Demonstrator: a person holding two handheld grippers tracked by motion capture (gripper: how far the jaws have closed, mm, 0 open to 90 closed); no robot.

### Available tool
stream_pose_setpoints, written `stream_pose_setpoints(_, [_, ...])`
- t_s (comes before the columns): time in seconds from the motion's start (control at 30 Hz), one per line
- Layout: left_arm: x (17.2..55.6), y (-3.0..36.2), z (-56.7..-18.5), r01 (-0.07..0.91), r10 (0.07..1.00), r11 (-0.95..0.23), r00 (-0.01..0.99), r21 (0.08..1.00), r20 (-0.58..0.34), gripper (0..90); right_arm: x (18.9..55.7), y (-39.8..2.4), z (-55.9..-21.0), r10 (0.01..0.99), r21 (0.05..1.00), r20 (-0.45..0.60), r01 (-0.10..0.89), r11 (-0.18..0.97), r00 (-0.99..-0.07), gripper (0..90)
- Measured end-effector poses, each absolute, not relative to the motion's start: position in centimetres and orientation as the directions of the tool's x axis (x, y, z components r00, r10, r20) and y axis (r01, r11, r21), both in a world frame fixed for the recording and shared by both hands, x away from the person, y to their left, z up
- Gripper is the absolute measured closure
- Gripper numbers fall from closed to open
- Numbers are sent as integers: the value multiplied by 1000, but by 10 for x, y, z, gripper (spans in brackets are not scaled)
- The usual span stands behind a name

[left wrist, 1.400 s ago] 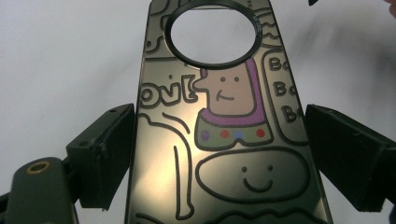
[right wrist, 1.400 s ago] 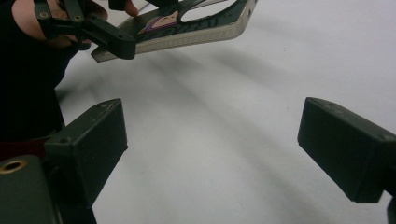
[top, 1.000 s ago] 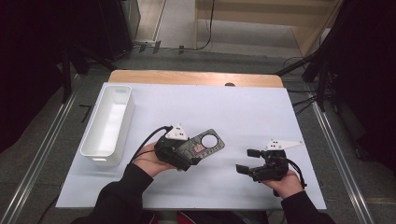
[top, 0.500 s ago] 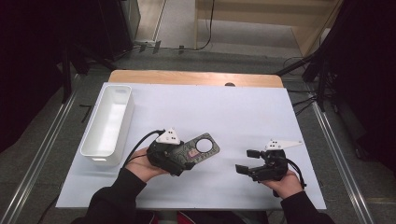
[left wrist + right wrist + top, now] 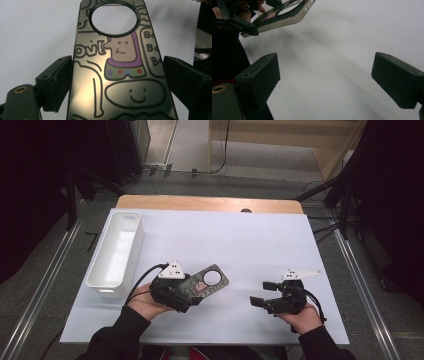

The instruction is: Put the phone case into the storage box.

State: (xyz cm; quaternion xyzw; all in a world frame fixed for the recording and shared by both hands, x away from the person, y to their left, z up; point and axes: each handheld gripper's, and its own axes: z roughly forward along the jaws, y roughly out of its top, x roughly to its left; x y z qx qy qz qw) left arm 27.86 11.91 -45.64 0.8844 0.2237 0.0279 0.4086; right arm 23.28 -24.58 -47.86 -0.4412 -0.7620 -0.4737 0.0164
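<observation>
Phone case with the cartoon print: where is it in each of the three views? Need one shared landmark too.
High view: phone case lower centre-left, clamped in the left gripper.
Left gripper view: fills the centre, between the two black jaws, camera hole at top.
Right gripper view: top left corner, seen edge-on.
Shared landmark: the white table cover.

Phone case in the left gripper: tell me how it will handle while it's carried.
The phone case looks stiff: it juts out past the left gripper without sagging. It is probably light, being a thin shell with a camera hole. Its glossy printed face may be slippery, and the jaws grip only its side edges, so it could twist or slip if jolted.
</observation>
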Motion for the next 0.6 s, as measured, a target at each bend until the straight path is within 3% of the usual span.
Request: stream_pose_setpoints(0.6, [281, 113, -462, 395, 437, -542, 886, 742, -152, 114, 236, -233, -470, 669, 667, 500, 737, 107, -550, 72])
